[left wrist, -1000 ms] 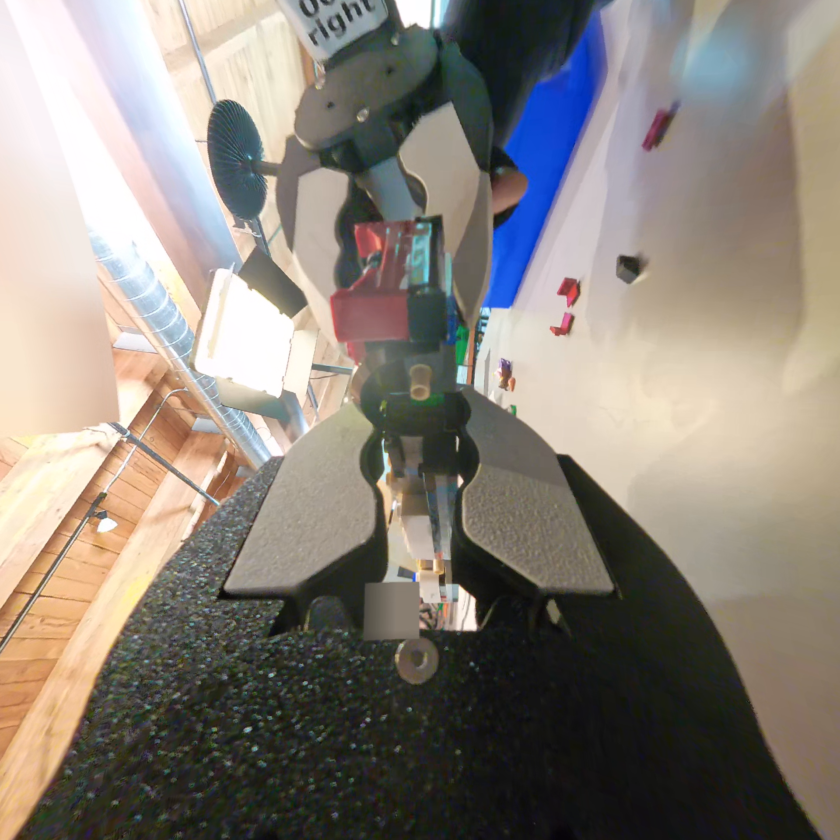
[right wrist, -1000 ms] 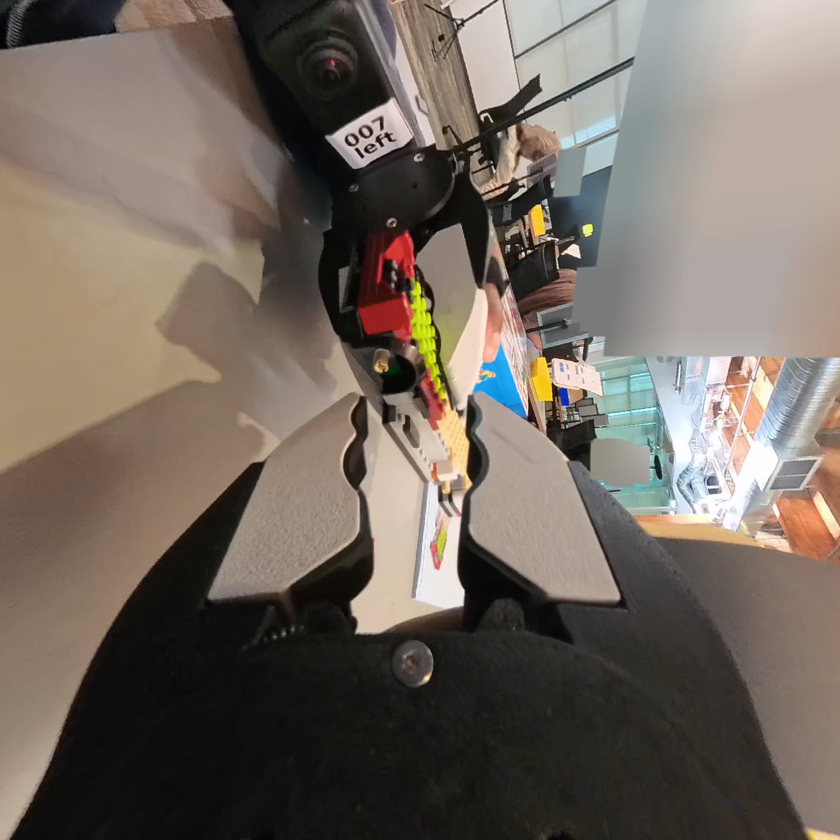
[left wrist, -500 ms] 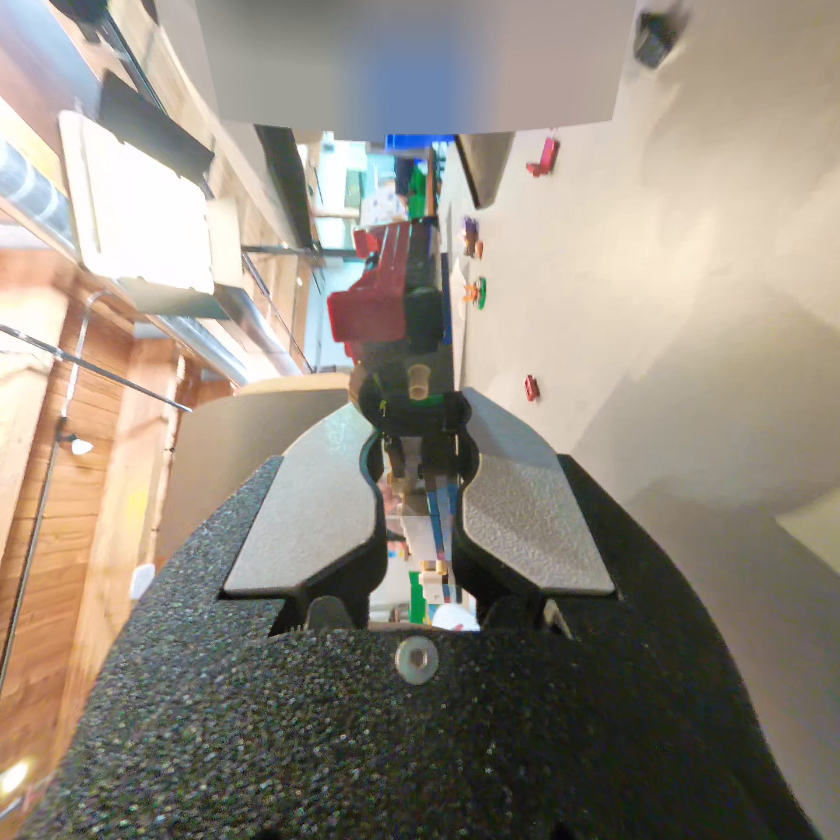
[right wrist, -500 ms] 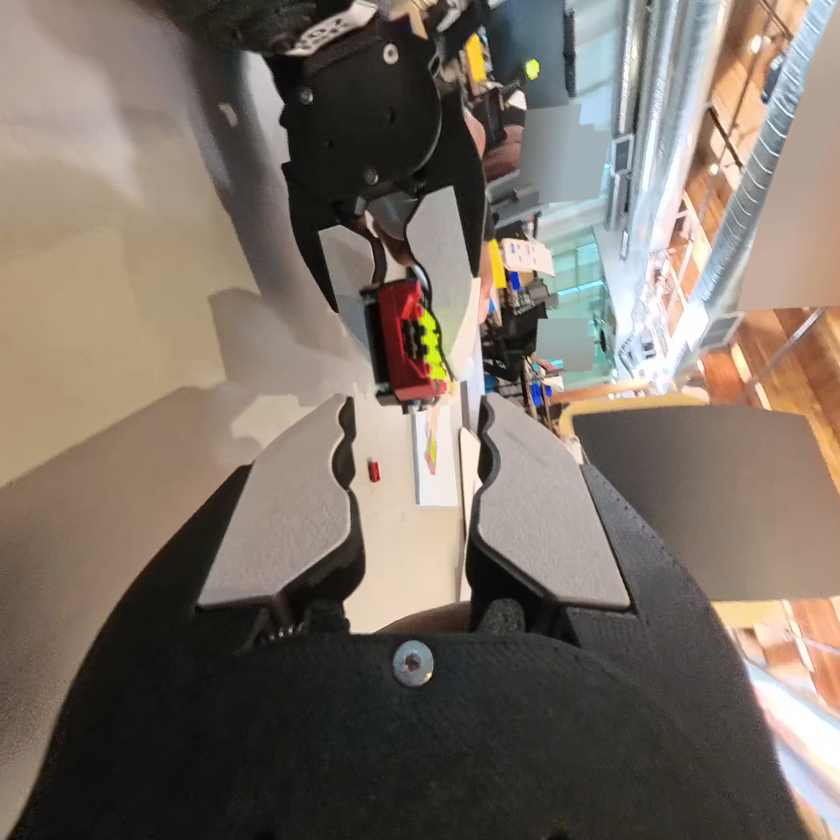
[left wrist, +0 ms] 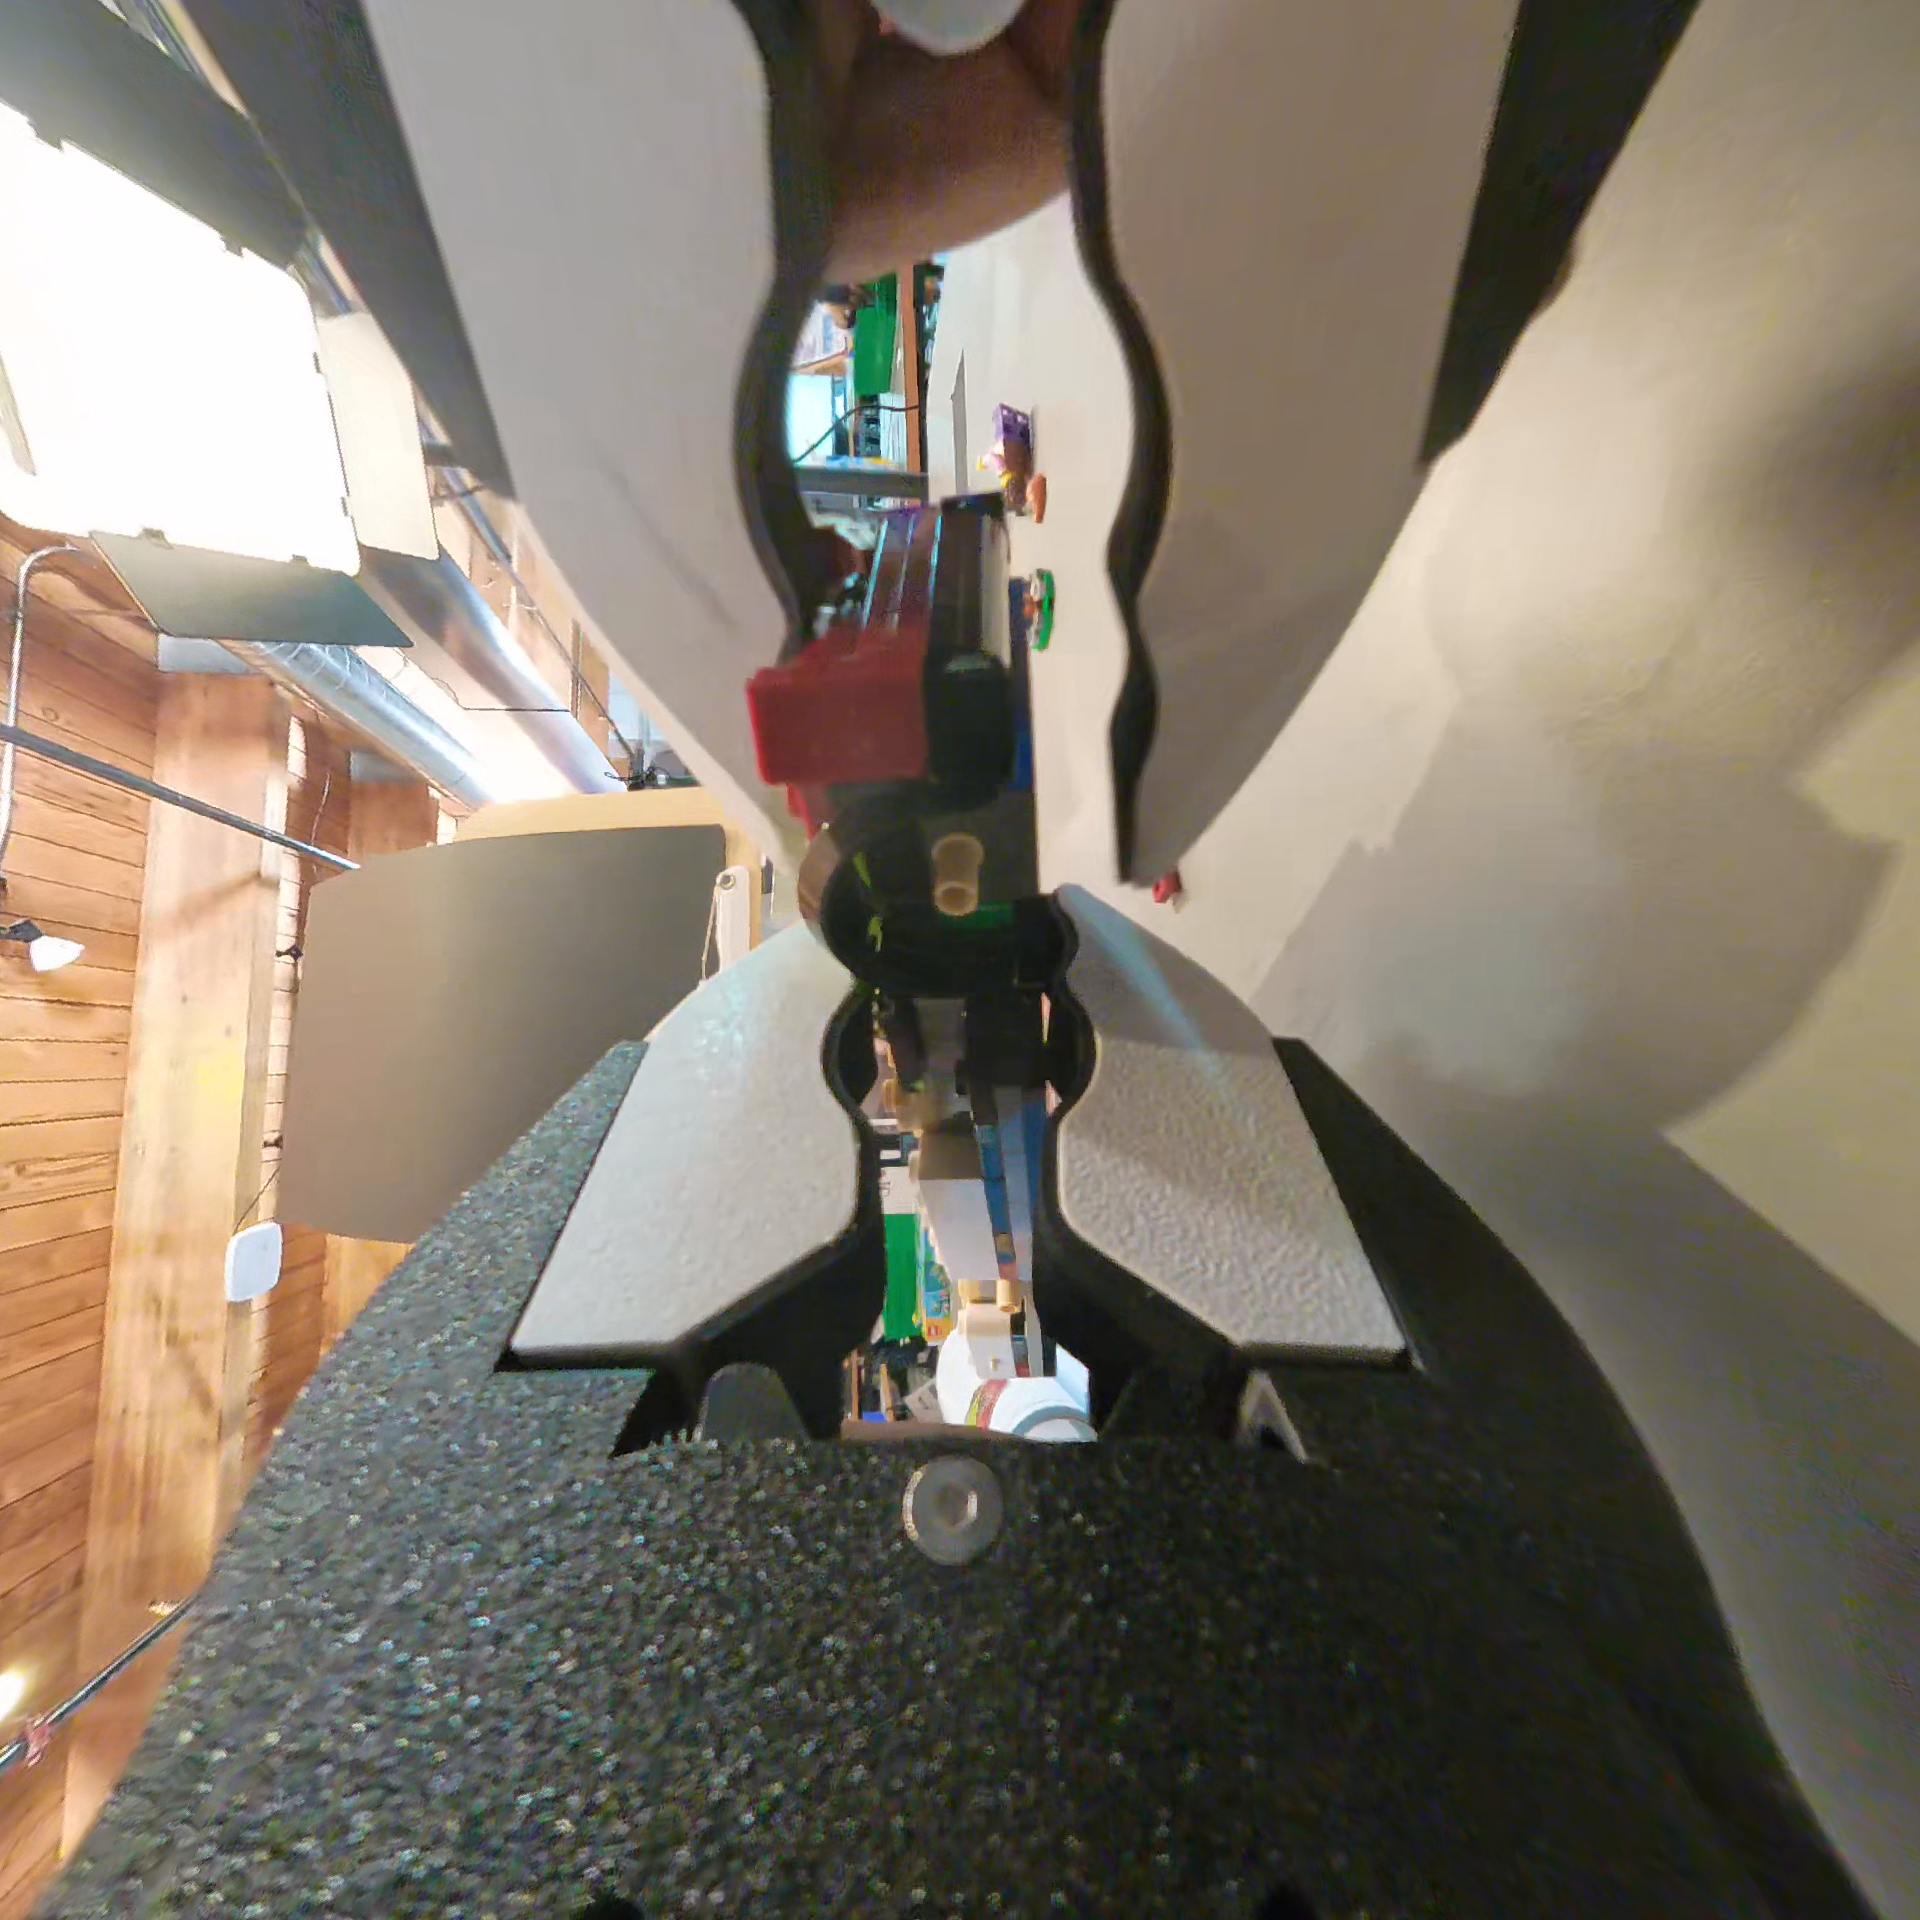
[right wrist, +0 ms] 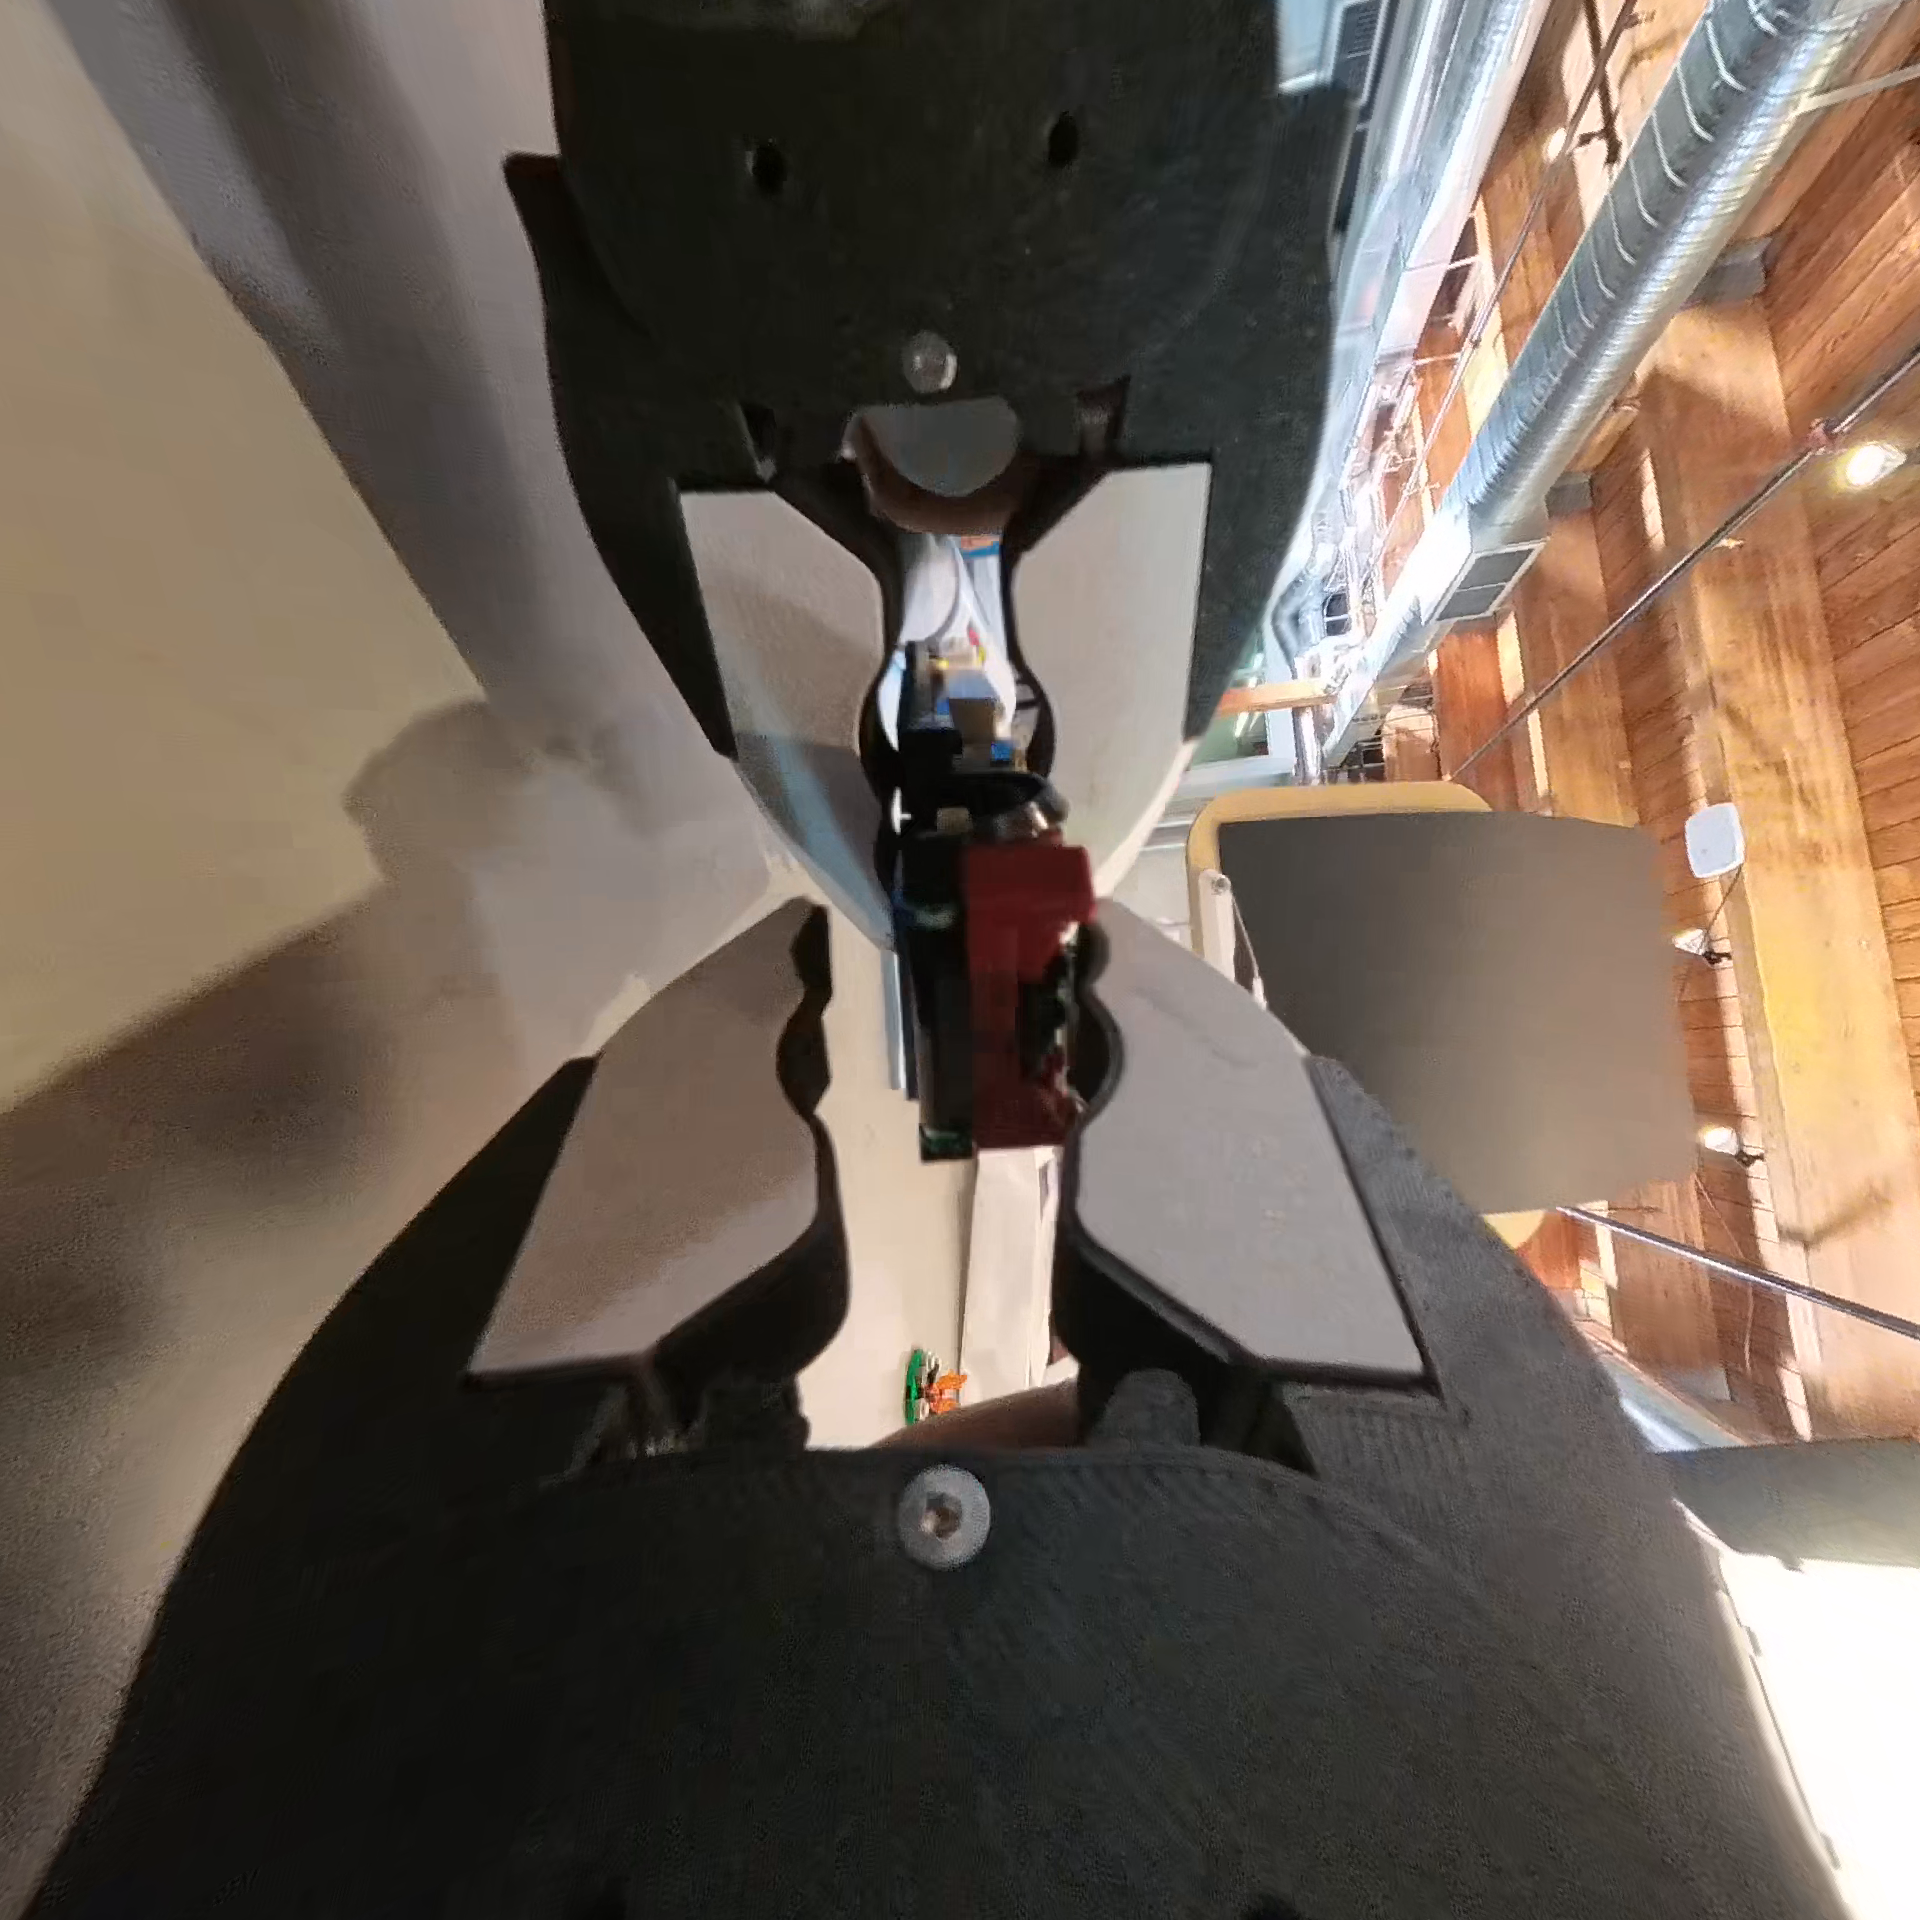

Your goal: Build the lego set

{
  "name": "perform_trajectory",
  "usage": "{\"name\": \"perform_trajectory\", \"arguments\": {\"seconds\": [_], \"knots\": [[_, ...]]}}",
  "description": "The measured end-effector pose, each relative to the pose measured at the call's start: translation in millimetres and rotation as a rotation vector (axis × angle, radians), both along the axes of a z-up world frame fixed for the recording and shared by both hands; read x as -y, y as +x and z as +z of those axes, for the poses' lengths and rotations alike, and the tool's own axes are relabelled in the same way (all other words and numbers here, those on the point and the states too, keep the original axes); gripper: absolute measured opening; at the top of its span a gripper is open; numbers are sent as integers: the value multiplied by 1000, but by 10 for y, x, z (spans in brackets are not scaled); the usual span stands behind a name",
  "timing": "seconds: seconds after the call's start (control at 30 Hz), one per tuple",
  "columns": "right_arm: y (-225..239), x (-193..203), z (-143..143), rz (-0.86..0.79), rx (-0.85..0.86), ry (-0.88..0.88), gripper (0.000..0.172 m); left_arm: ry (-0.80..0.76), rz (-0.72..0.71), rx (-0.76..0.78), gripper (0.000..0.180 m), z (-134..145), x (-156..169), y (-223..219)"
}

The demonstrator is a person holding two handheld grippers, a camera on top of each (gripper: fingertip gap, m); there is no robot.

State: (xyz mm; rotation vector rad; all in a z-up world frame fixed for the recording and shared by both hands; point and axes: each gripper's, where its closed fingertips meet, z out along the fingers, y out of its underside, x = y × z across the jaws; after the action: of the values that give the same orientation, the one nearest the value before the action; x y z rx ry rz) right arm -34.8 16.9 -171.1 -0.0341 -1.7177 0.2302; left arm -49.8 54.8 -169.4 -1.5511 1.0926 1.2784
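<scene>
**Toy brick model between two facing grippers**

Left gripper (left wrist: 951, 940): clamped on a toy brick model (left wrist: 935, 914), both pads pressed against the dark round part at its near end. Red block (left wrist: 842, 717) and long black bar of the same model jutting forward past the fingertips, toward the opposite gripper. Grey, blue and cream pieces of the model running back between the fingers toward the palm.

Right gripper (right wrist: 951, 1023): fingers apart, straddling the red and black far end of the model (right wrist: 992, 997). Right-hand finger (right wrist: 1174, 1091) up against the red side; left-hand finger (right wrist: 686, 1122) clear of it, with a strip of pale tabletop showing in the gap. No grip on the model from this side.

The two grippers nose to nose, fingertips nearly overlapping around the model. Held off the pale table (left wrist: 1558, 727), which runs along one side of both grippers. Small loose bits lying on it beyond the fingertips: a purple and orange piece (left wrist: 1013, 457), a green disc (left wrist: 1042, 595), a tiny red piece (left wrist: 1166, 885). Wooden wall and metal duct on the other side.
</scene>
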Motion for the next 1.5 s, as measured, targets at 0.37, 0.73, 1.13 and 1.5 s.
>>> {"name": "perform_trajectory", "arguments": {"seconds": [0.37, 0.73, 1.13, 1.5], "knots": [[30, -97, 106, 29, -83, 60, 28, 99, -76, 120, 51, 150, 44, 64], [57, -89, 143, 69, -94, 55, 28, 19, -12, 145, 54, -36, 19, -73], [104, 8, 104, 141, -98, 83, 28, 46, -10, 29, 26, 1, 25, -95], [142, -144, 56, 91, -33, 62, 49, 68, 57, -22, 25, 11, 23, -209]]}}
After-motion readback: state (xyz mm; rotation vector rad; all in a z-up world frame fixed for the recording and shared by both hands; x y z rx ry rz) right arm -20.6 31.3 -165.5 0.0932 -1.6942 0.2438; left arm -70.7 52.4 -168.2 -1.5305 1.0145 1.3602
